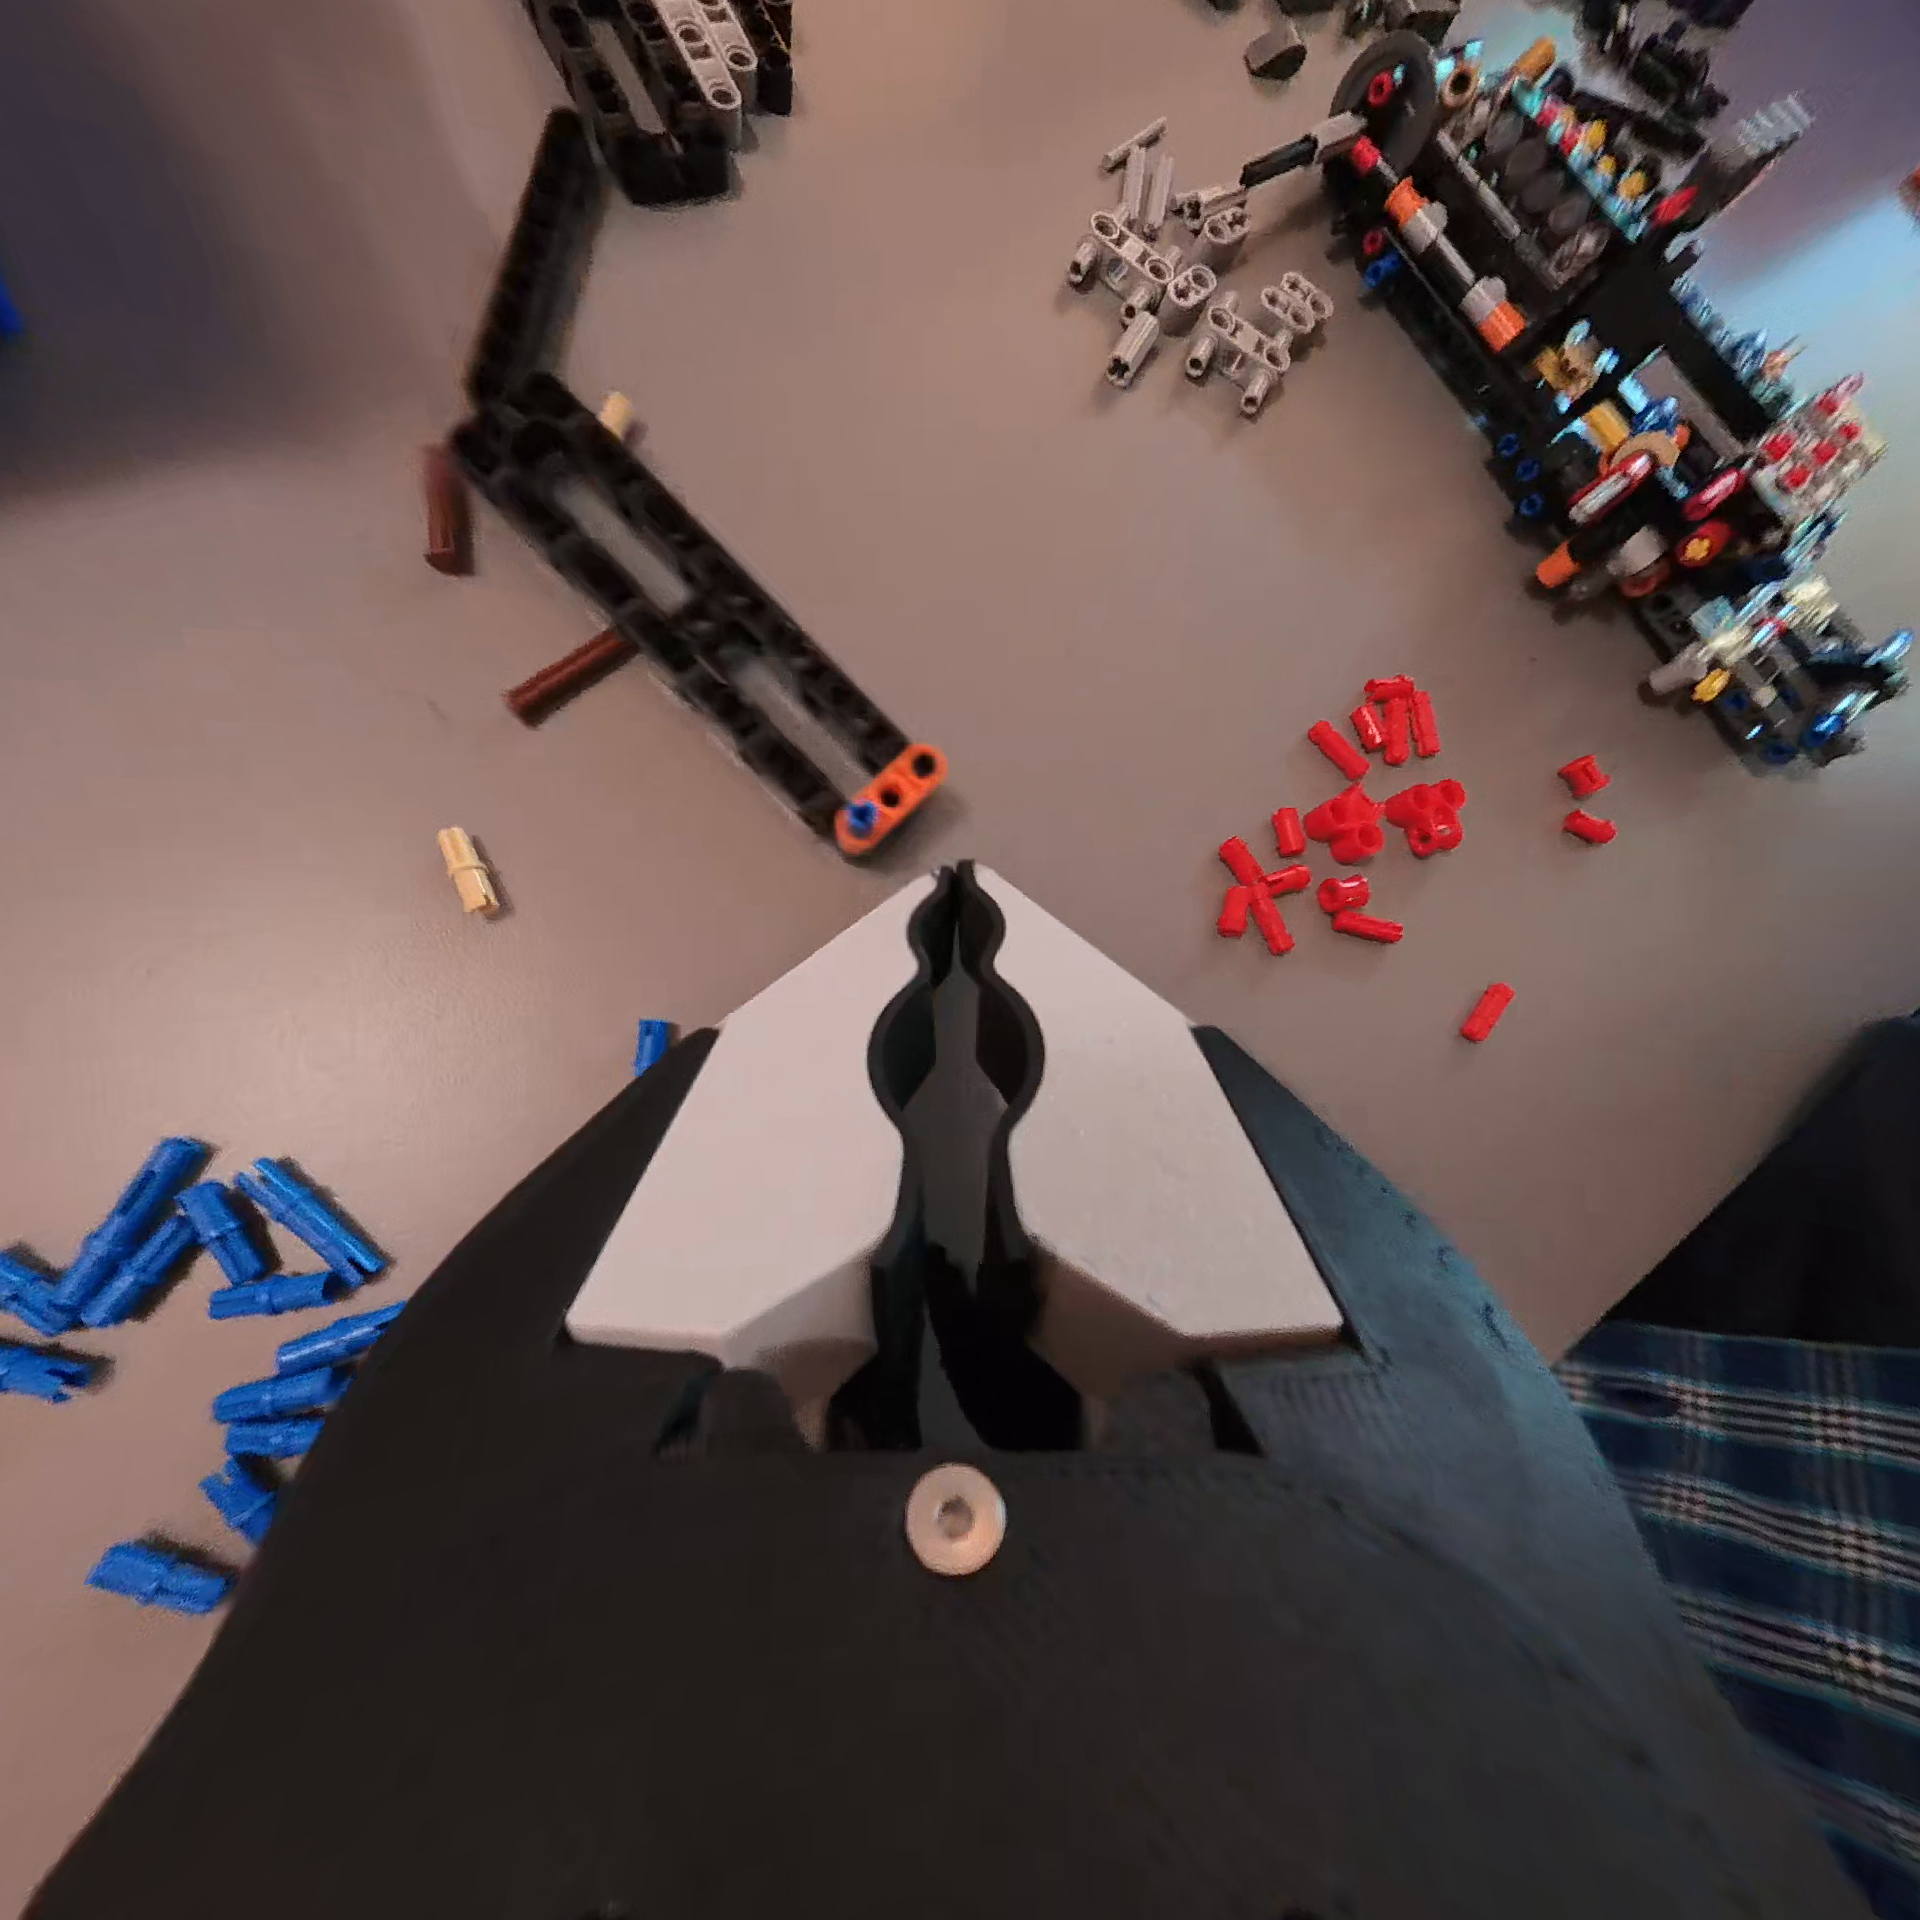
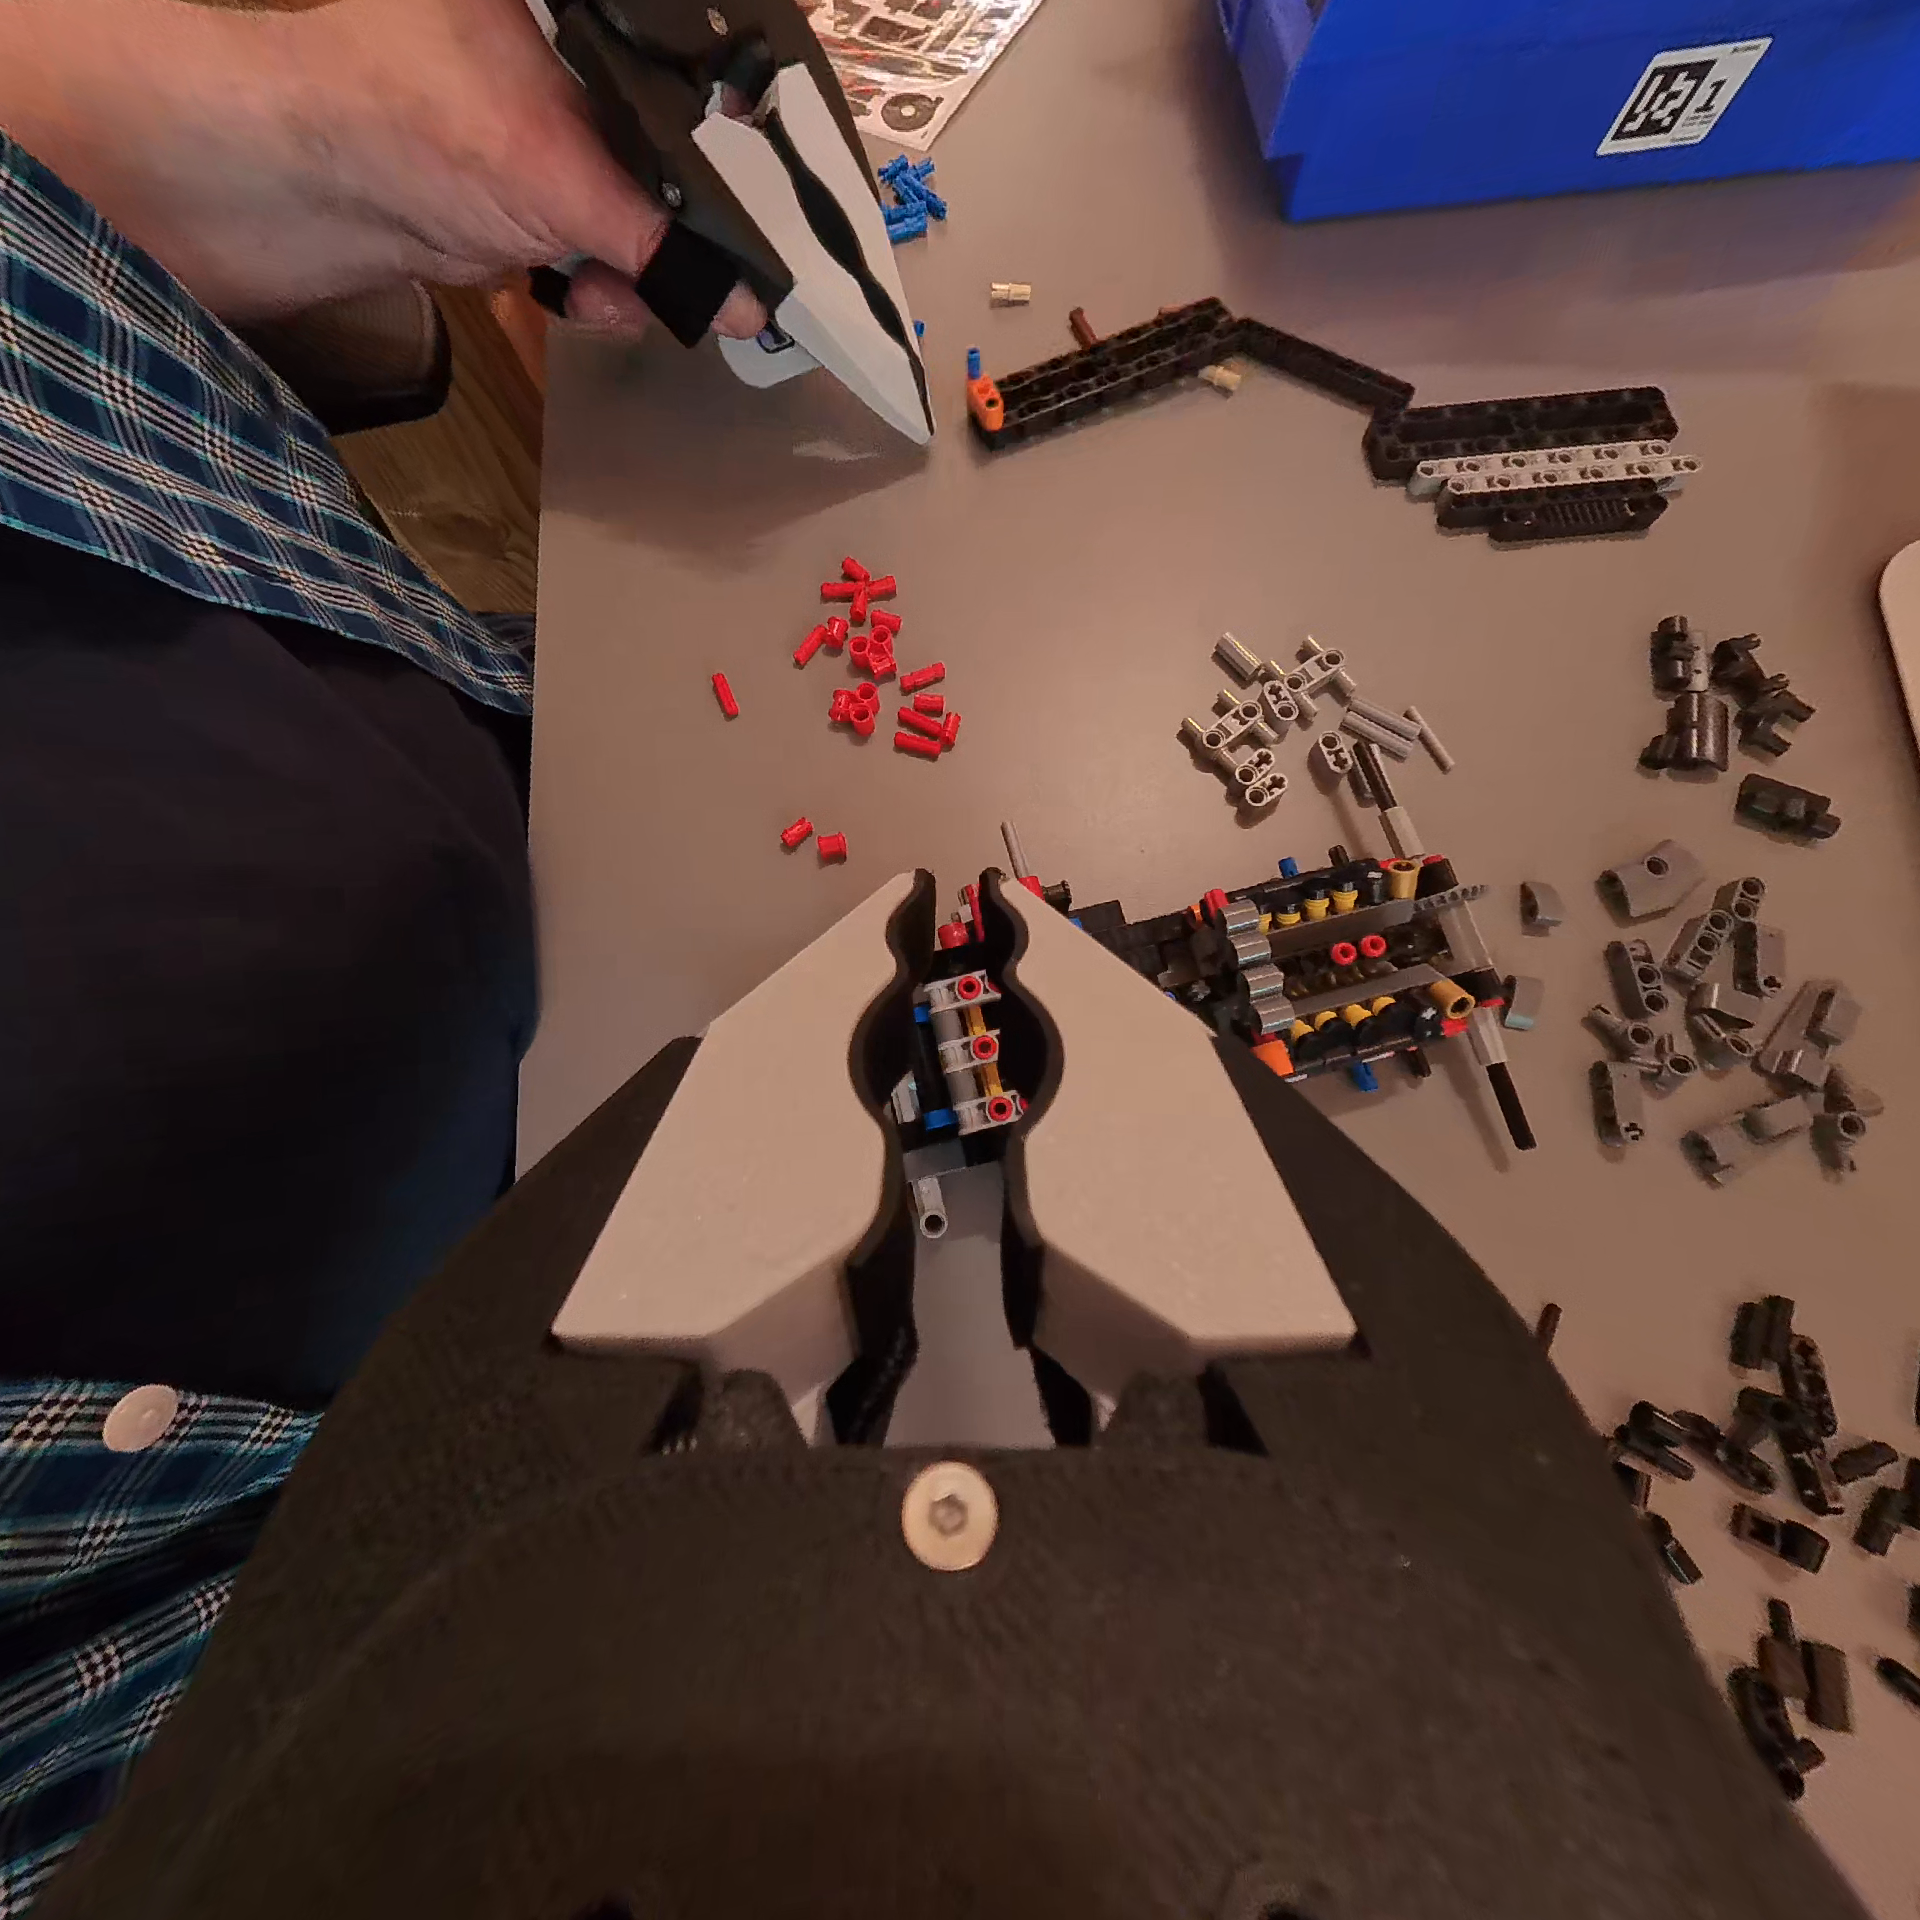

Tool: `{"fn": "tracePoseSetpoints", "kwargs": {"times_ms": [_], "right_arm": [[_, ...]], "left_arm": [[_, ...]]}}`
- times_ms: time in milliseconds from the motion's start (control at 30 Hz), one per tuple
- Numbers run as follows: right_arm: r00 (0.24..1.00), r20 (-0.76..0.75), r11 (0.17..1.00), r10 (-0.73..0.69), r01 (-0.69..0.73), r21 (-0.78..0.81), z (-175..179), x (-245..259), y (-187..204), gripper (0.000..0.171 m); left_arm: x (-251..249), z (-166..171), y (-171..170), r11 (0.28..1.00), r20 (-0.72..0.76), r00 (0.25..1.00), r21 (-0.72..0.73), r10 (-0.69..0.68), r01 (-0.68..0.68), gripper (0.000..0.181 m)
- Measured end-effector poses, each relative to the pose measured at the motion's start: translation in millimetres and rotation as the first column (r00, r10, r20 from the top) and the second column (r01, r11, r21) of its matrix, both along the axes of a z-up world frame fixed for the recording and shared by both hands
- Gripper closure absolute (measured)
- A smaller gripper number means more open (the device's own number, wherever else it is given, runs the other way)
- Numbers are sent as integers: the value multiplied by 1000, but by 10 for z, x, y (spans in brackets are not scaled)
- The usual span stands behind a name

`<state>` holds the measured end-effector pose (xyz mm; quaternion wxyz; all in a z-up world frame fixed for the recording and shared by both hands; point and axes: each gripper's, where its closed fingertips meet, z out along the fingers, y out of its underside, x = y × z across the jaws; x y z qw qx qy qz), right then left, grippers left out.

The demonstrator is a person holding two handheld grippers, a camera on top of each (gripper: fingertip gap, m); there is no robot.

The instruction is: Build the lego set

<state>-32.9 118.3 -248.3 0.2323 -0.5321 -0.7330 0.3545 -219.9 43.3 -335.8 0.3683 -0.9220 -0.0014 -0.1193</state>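
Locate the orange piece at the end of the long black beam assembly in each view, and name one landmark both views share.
Left wrist view: orange piece at centre, just beyond the shut left gripper.
Right wrist view: orange piece upper centre, beside that gripper's tip.
Shared landmark: red pin pile.

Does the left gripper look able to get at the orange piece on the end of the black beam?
Probably yes: the left gripper, fingers shut, hovers beside the orange piece with only bare table between them.
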Motion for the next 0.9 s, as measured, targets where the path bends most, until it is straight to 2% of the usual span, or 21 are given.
{"fn": "tracePoseSetpoints", "kwargs": {"times_ms": [133, 233, 400, 433, 500, 633, 900], "right_arm": [[1000, -3, 1000, 0, 0, 0, 8, 13, 11, 165], [1000, -2, 1000, -4, 4, -5, -2, 11, 27, 166], [1000, 0, 1000, 3, -3, -12, -21, -8, 9, 165], [1000, 1, 1000, 4, -4, -12, -23, -10, 4, 165], [1000, -1, 1000, 6, -6, -10, -18, -8, -5, 165], [1000, -8, 1000, 6, -6, -9, 6, -2, -5, 165], [1000, -4, 1000, 6, -6, -19, -30, 6, 21, 165]], "left_arm": [[-10, 8, -52, 996, -84, 992, -31, -90, 87, 181], [-118, 50, -79, 999, -92, 995, -31, -39, 36, 181], [-198, 99, 57, 993, 20, 992, -4, 121, -121, 115], [-208, 64, 96, 990, 29, 989, -12, 144, -144, 113], [-195, 56, 186, 987, 51, 986, 1, 159, -159, 123], [-230, 0, 246, 987, -19, 987, -24, 160, -161, 165], [-224, -11, 218, 996, -152, 985, -16, 82, -86, 171]]}}
